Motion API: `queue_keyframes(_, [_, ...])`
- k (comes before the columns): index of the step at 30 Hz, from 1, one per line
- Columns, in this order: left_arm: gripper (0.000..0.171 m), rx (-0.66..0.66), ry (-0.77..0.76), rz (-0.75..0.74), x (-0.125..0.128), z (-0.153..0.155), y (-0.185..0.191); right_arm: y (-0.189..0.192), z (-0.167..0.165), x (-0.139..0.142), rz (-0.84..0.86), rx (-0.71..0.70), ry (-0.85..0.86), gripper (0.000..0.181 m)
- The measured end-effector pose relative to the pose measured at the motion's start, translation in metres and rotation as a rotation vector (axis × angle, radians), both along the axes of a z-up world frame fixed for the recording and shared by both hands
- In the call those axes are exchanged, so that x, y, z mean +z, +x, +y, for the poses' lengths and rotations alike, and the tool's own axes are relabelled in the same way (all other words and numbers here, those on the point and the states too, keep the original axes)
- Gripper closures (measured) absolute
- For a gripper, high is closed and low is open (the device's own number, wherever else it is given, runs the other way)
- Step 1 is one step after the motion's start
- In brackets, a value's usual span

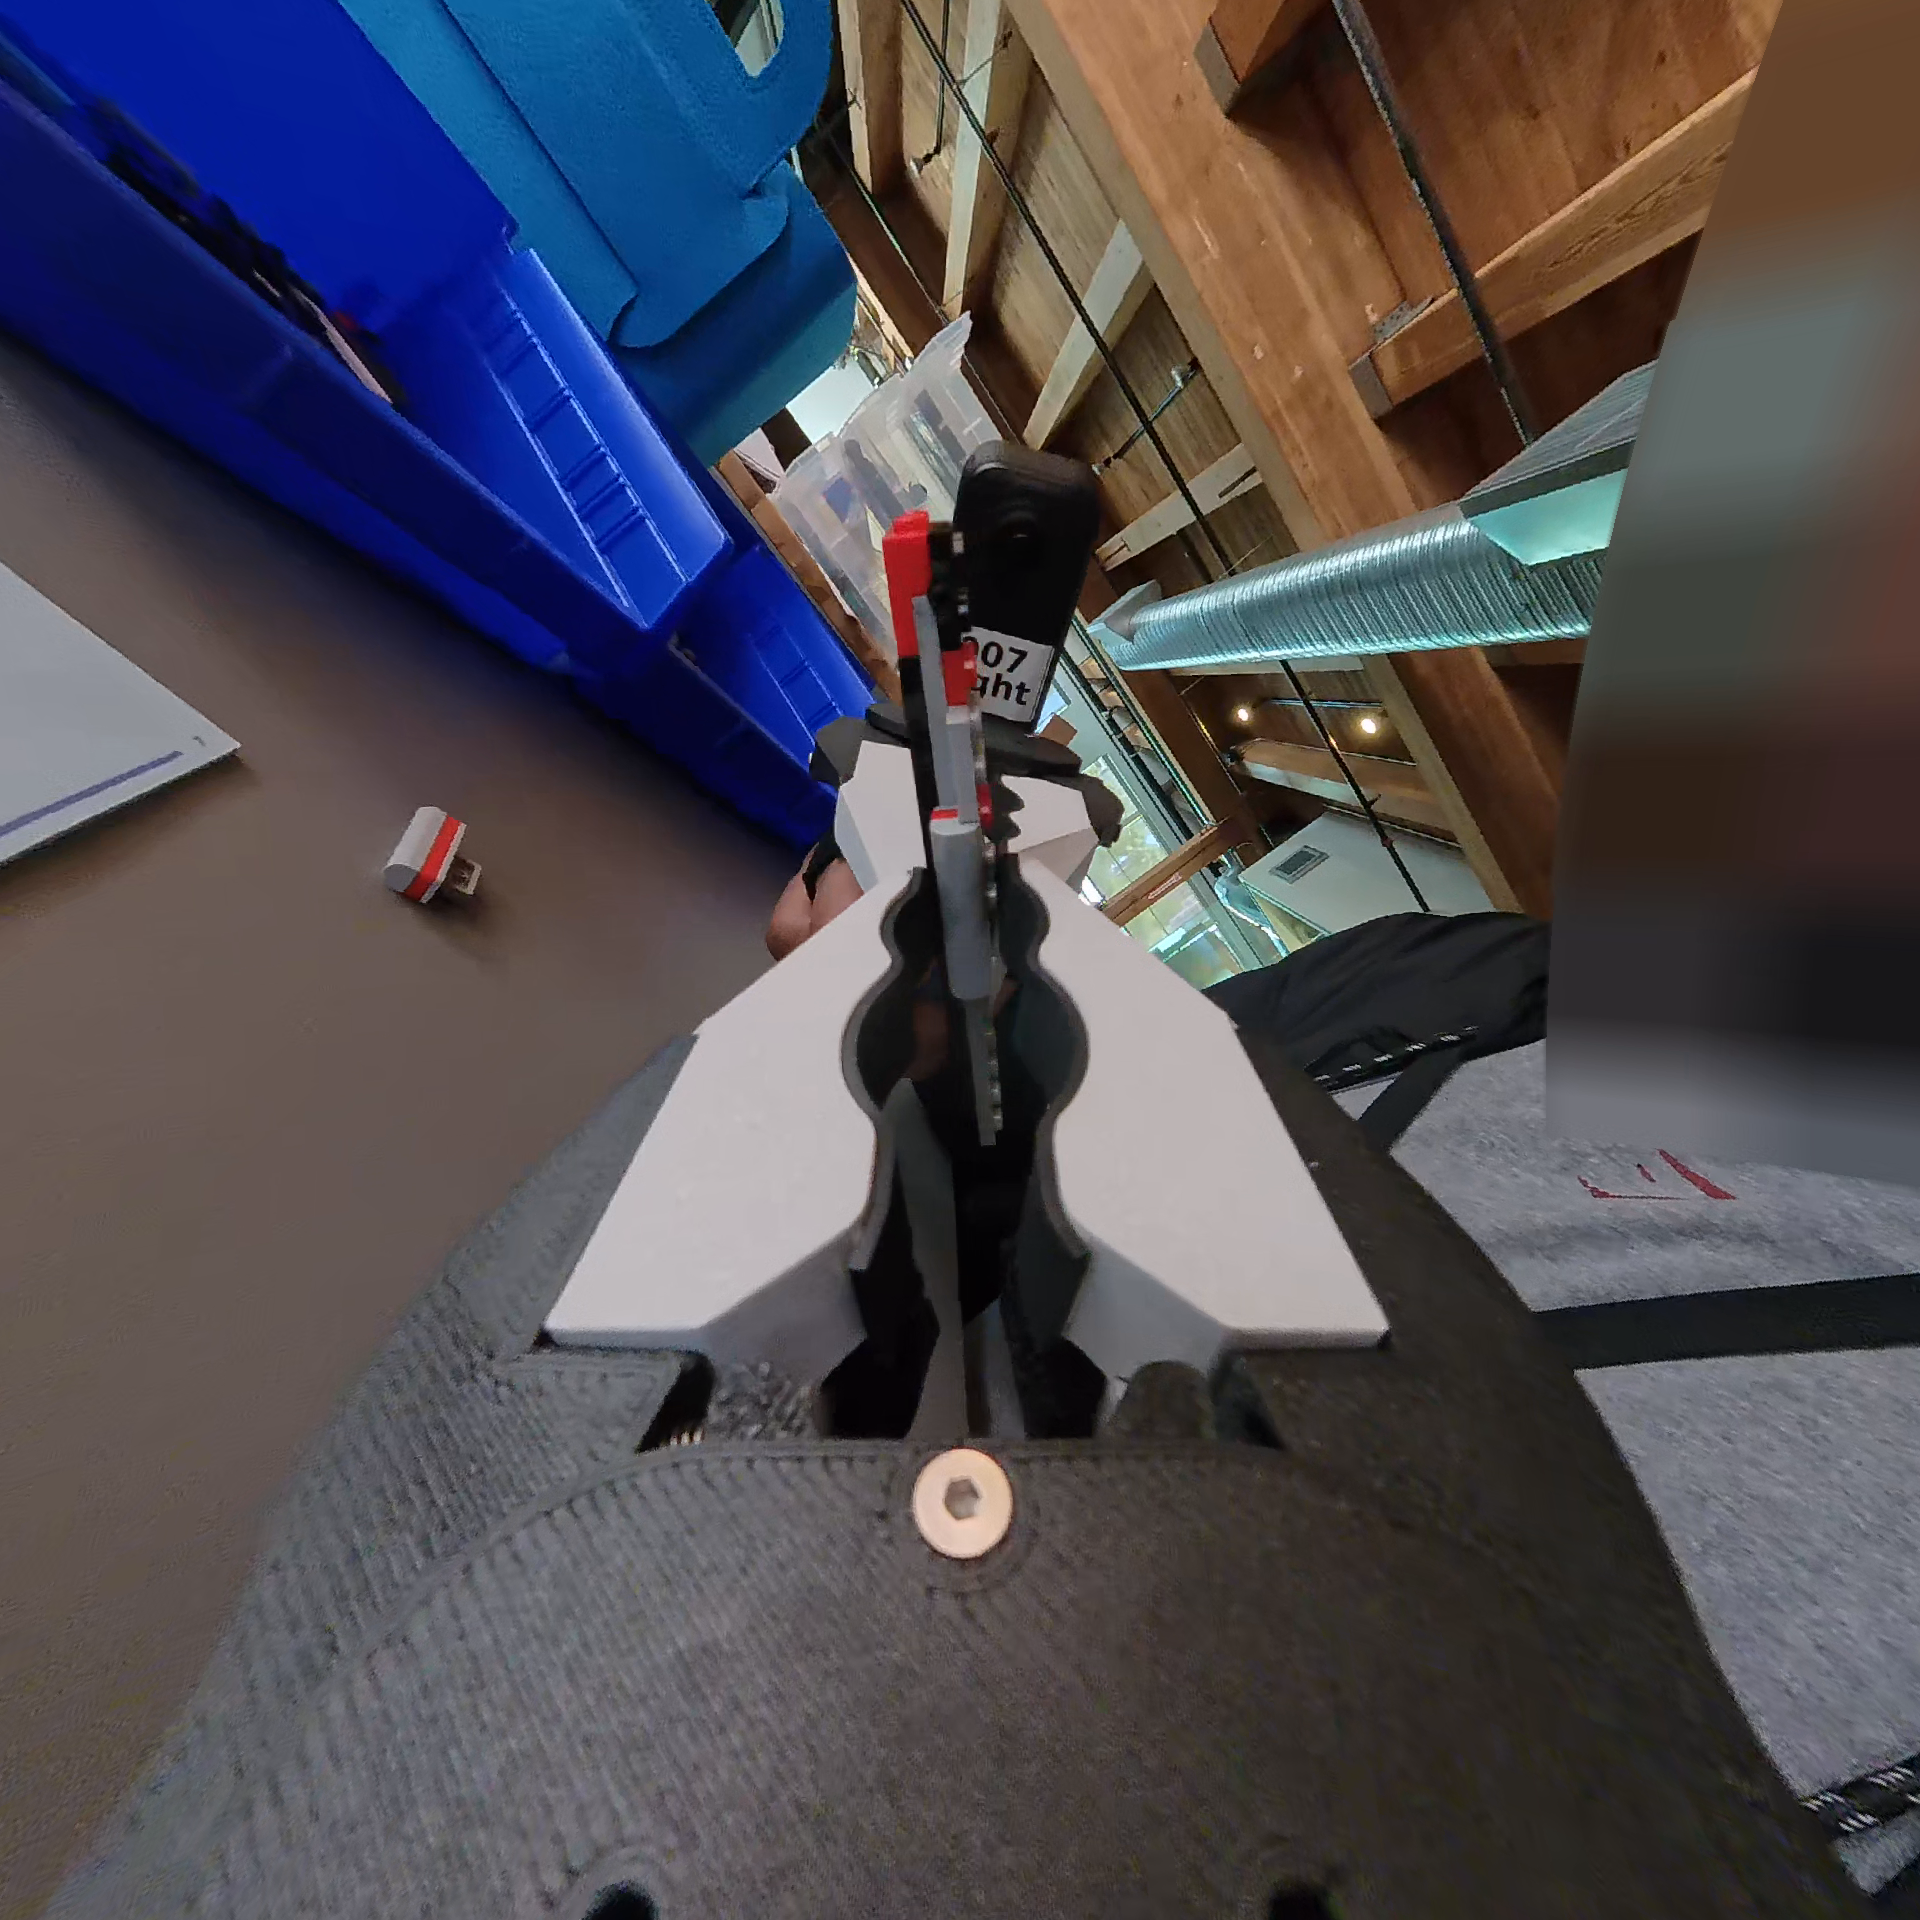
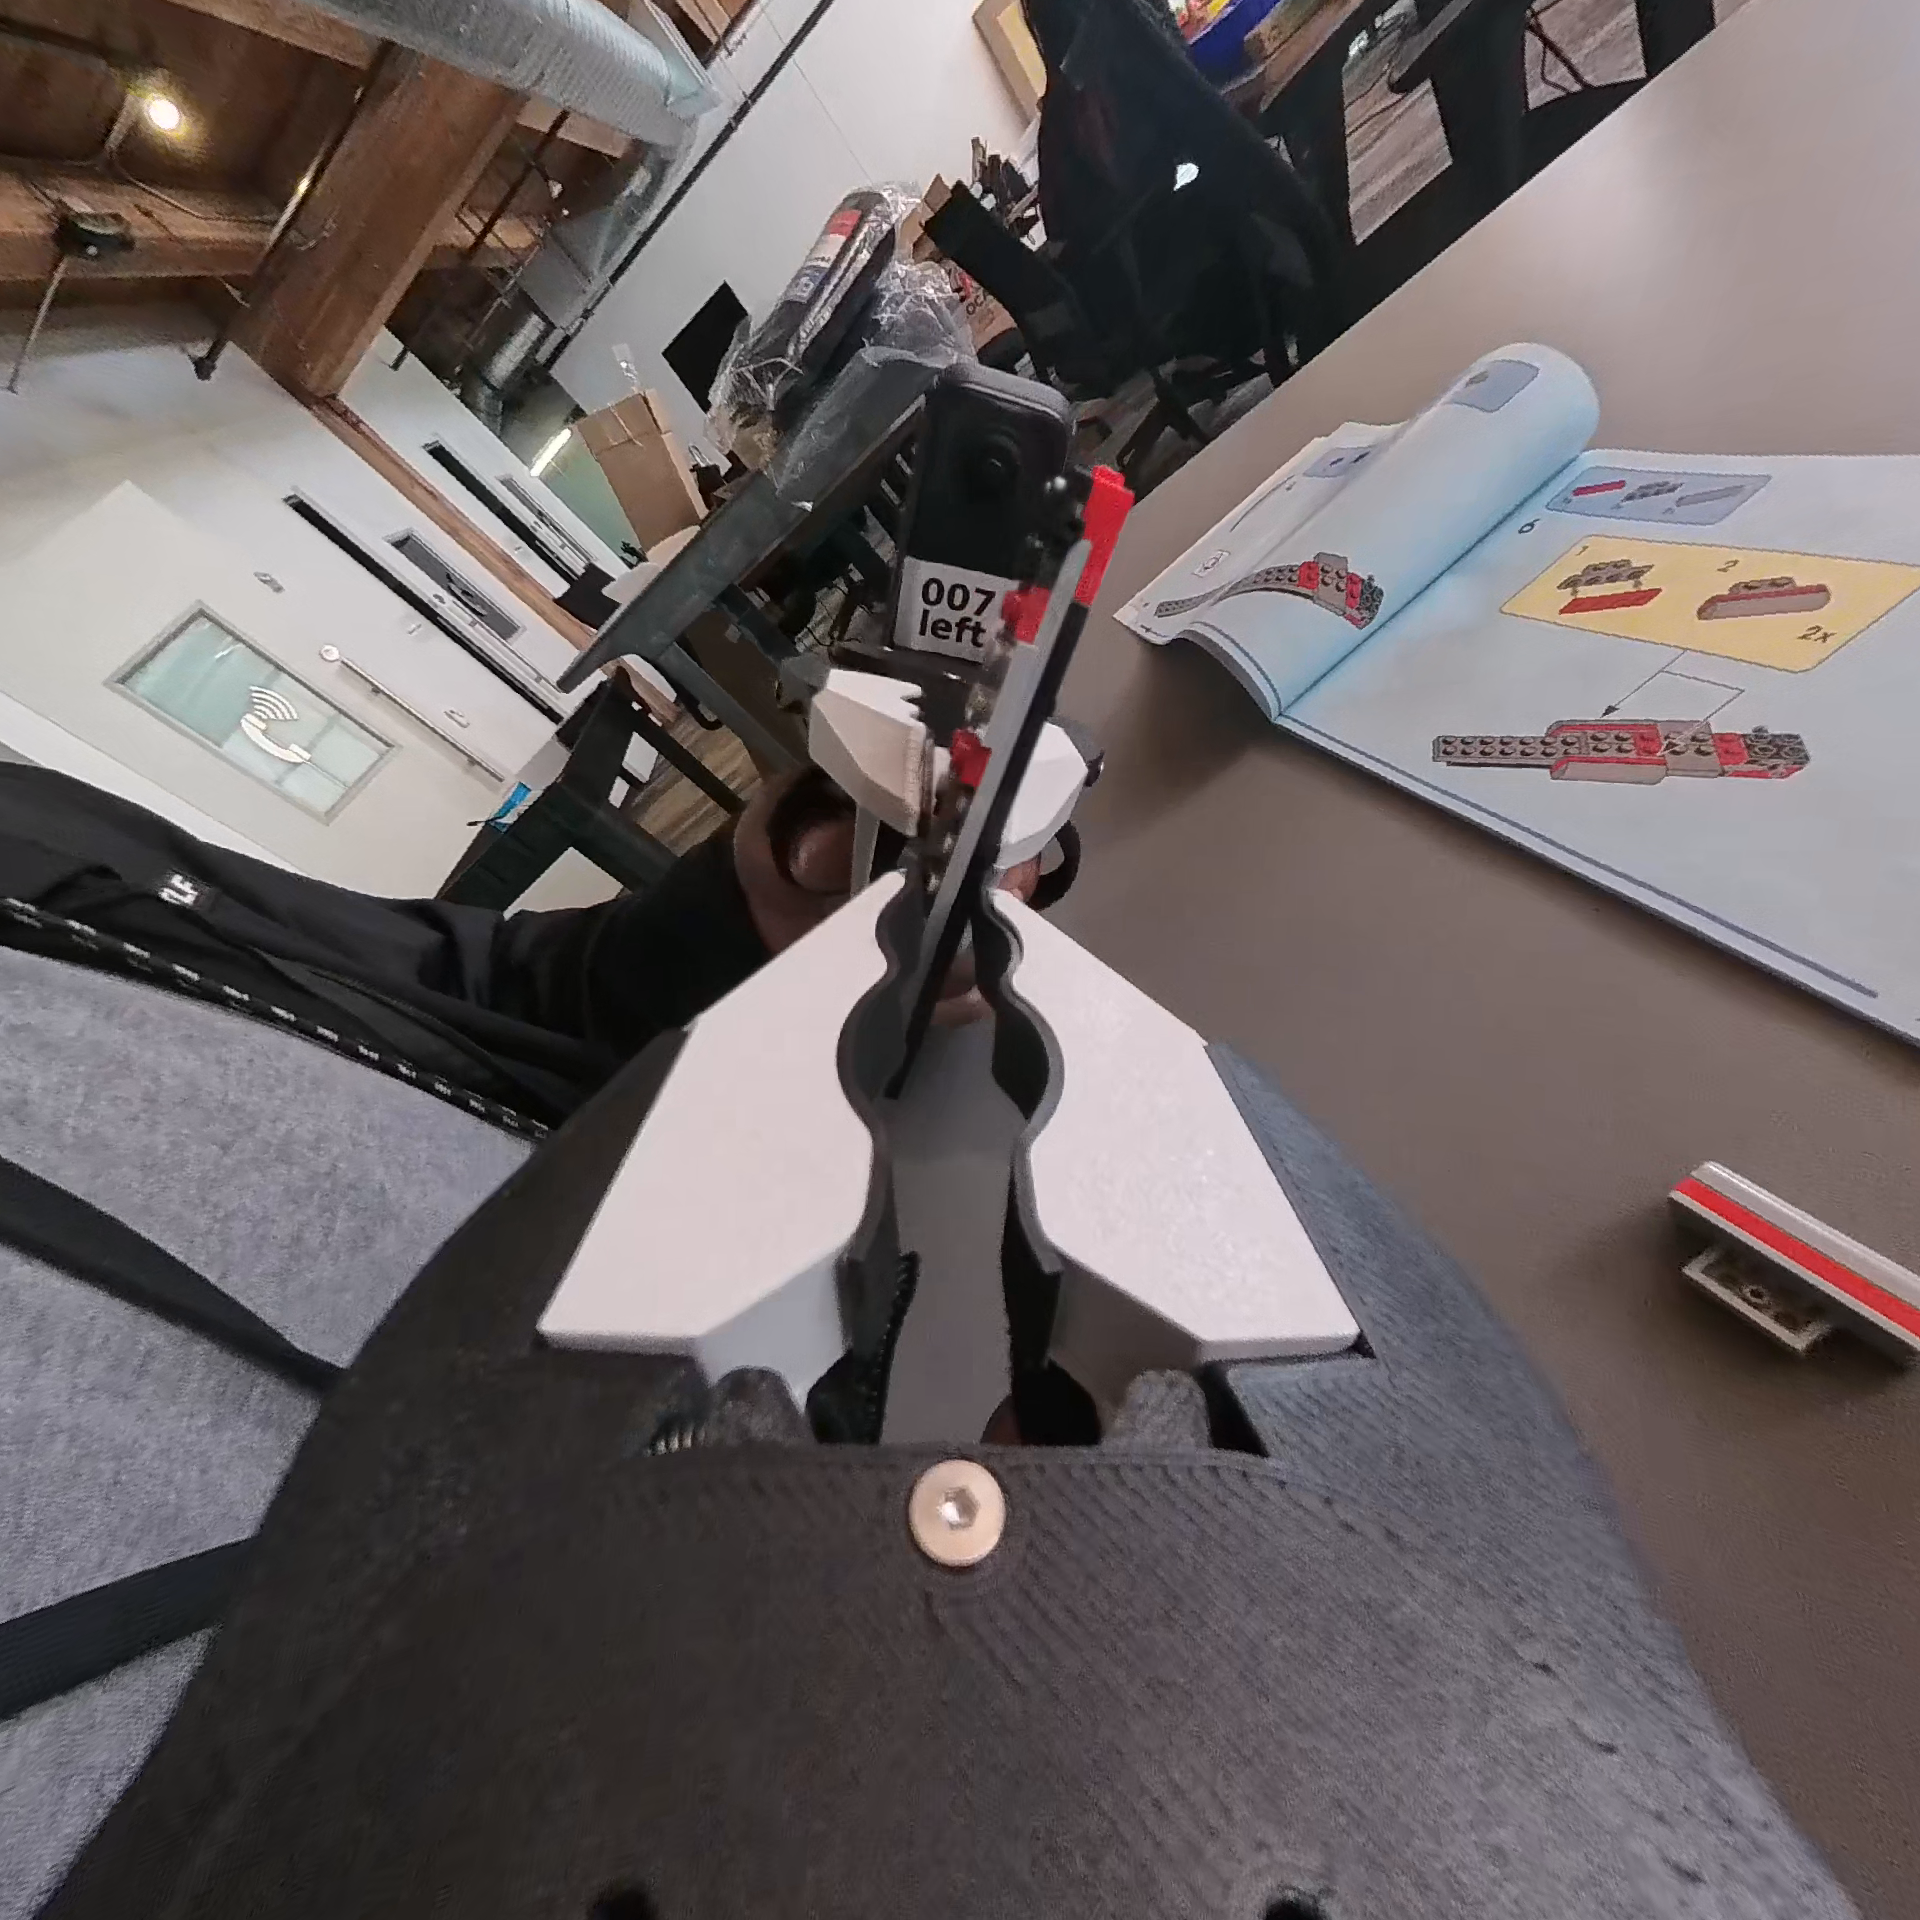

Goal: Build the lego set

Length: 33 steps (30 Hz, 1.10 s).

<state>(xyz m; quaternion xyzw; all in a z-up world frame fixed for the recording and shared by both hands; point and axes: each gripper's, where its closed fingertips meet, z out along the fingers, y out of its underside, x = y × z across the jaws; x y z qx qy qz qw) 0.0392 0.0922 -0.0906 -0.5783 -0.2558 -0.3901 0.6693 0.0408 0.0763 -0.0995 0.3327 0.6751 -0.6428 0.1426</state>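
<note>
Two grippers face each other above the worktop (image 2: 1403, 1091), and both seem to have hold of the same long, thin lego assembly (image 1: 961, 914), a grey and black strip with red bricks on it, seen edge-on in both wrist views. The left gripper (image 1: 961, 925) has its jaws closed on one end of the strip. The right gripper (image 2: 940, 935) has its jaws closed on the other end, so the piece spans the gap between them, lifted clear of the surface. In each view the opposite gripper sits just beyond the strip, its camera pointing back.

Holding it at both ends probably keeps the slender strip from bending or twisting while it is checked or readied for another part. Raising it also lets the person compare it with the open instruction booklet (image 2: 1558, 644), which lies flat on the worktop to the right gripper's side, showing a similar long build.

One small grey and red sub-assembly (image 2: 1797, 1283) rests on the worktop near the booklet, apart from both grippers; it looks like the next piece to be joined, though that is only a guess. Blue storage bins (image 1: 436, 343) stand along the far edge, likely holding loose parts within reach.
</note>
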Motion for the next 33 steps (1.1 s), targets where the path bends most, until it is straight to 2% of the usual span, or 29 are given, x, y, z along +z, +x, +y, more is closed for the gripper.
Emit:
queue_keyframes(6, [0.16, 0.009, -0.034, -0.027, -0.005, 0.005, -0.005, -0.006, 0.005, -0.007, 0.002, -0.019, 0.022, 0.171])
queue_keyframes(8, [0.148, 0.006, -0.027, -0.031, -0.003, 0.005, -0.006, -0.008, 0.007, -0.008, 0.007, -0.024, 0.03, 0.171])
queue_keyframes(9, [0.148, 0.001, -0.006, -0.034, 0.0, 0.005, -0.007, -0.009, 0.007, -0.009, 0.014, -0.026, 0.037, 0.171])
queue_keyframes(10, [0.15, 0.008, 0.011, -0.032, 0.003, 0.005, -0.009, -0.009, 0.007, -0.008, 0.024, -0.023, 0.037, 0.171])
queue_keyframes(11, [0.159, 0.015, 0.014, -0.024, 0.004, 0.005, -0.011, -0.008, 0.007, -0.005, 0.038, -0.012, 0.027, 0.171])
queue_keyframes(13, [0.16, 0.018, 0.01, -0.012, 0.004, 0.008, -0.014, -0.01, 0.01, -0.004, 0.081, -0.014, 0.054, 0.169])
queue_keyframes(14, [0.16, 0.021, 0.001, -0.003, 0.003, 0.011, -0.016, -0.013, 0.015, -0.004, 0.111, -0.028, 0.084, 0.166])
queue_keyframes(16, [0.16, 0.037, 0.0, -0.001, 0.005, 0.015, -0.024, -0.022, 0.031, -0.009, 0.179, -0.069, 0.182, 0.146])
queue_keyframes(18, [0.16, 0.041, -0.046, 0.028, 0.002, 0.021, -0.033, -0.034, 0.055, -0.016, 0.269, -0.127, 0.304, 0.143])
queue_keyframes(21, [0.16, 0.052, -0.027, 0.039, 0.011, 0.029, -0.052, -0.047, 0.086, -0.038, 0.348, -0.14, 0.496, 0.14])
queue_keyframes(25, [0.16, 0.04, -0.056, 0.039, 0.006, 0.044, -0.075, -0.052, 0.092, -0.049, 0.343, -0.098, 0.516, 0.139])
queue_keyframes(31, [0.16, 0.014, -0.066, 0.021, -0.009, 0.058, -0.1, -0.062, 0.101, -0.098, 0.361, -0.01, 0.765, 0.14])
queue_keyframes(33, [0.16, 0.0, -0.052, 0.033, -0.011, 0.059, -0.103, -0.062, 0.102, -0.106, 0.364, 0.032, 0.801, 0.14])
